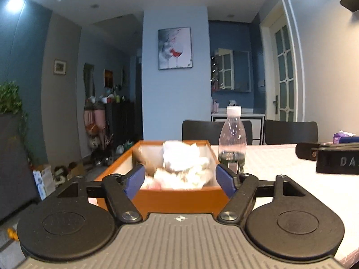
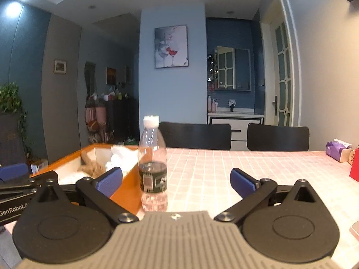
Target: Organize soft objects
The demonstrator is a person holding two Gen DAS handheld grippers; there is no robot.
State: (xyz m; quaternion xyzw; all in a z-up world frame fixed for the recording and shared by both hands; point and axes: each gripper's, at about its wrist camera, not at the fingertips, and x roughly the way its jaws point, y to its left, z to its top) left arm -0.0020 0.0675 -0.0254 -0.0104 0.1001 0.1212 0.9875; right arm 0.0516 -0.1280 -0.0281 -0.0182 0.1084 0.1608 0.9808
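An orange box (image 1: 179,198) with white inner walls sits on the pink checked table. White soft items (image 1: 181,159) are piled in it, with a tan plush piece beside them. My left gripper (image 1: 180,180) is open and empty, its blue pads either side of the box's near wall. In the right wrist view the box (image 2: 125,190) is at the left, with the white items (image 2: 122,157) and tan plush (image 2: 92,167) inside. My right gripper (image 2: 177,182) is open and empty, just behind a plastic bottle (image 2: 153,165).
The clear bottle (image 1: 232,143) stands right of the box. The right gripper's black body (image 1: 332,158) lies at the right. Two black chairs (image 2: 195,135) stand behind the table. A purple tissue pack (image 2: 337,150) and a red item (image 2: 354,168) are at the far right.
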